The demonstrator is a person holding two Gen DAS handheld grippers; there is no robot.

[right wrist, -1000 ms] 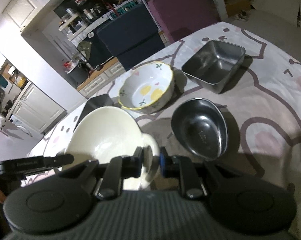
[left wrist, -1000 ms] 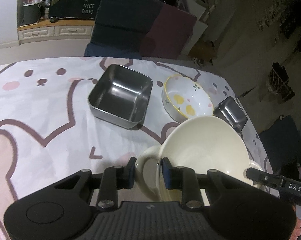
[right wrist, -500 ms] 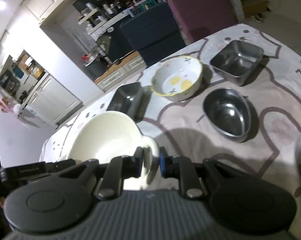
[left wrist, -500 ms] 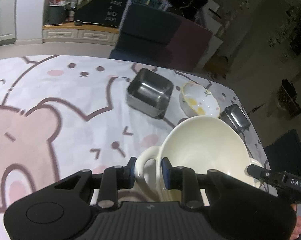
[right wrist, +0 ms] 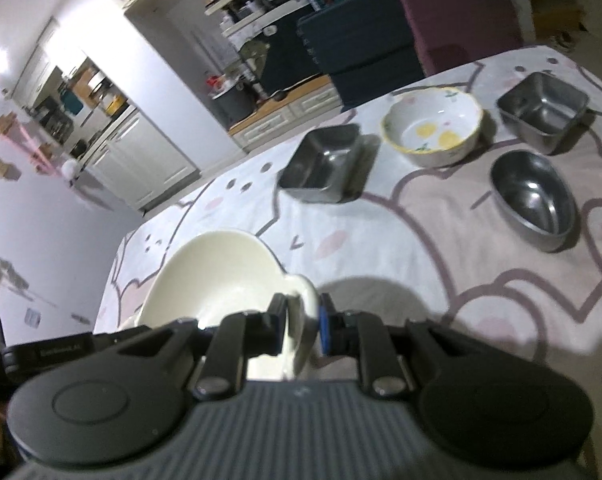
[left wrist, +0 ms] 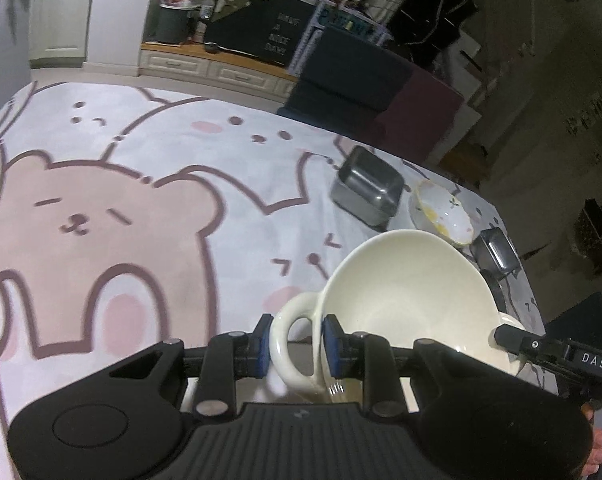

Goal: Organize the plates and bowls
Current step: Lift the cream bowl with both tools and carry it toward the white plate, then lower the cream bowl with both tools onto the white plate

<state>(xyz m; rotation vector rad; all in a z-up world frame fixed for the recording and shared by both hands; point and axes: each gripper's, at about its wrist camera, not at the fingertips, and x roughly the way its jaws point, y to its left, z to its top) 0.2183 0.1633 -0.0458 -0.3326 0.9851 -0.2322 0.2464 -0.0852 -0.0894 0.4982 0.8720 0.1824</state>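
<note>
Two grippers carry one large cream ceramic bowl with a loop handle on each side, clear above the surface, which is covered by a white cloth printed with pink bears. The left gripper is clenched on the near loop handle in its own view, one blue pad outside the loop and the other against the bowl's wall side. The right gripper grasps the opposite handle, its pads pressed on either side of the loop. In the left wrist view the tip of the right gripper shows at the bowl's far rim, with a few of the person's fingertips at the lower right edge.

Four other vessels stand on the cloth, all resting upright and apart from the carried bowl. In the right wrist view, a small square stainless steel container sits nearest the bowl. Just beside it is a white ceramic bowl with a yellow rim and lemon print. Further right stands a larger square stainless steel container, and nearer the camera an oval stainless steel bowl. Beyond the surface are a dark blue chair and a maroon chair.
</note>
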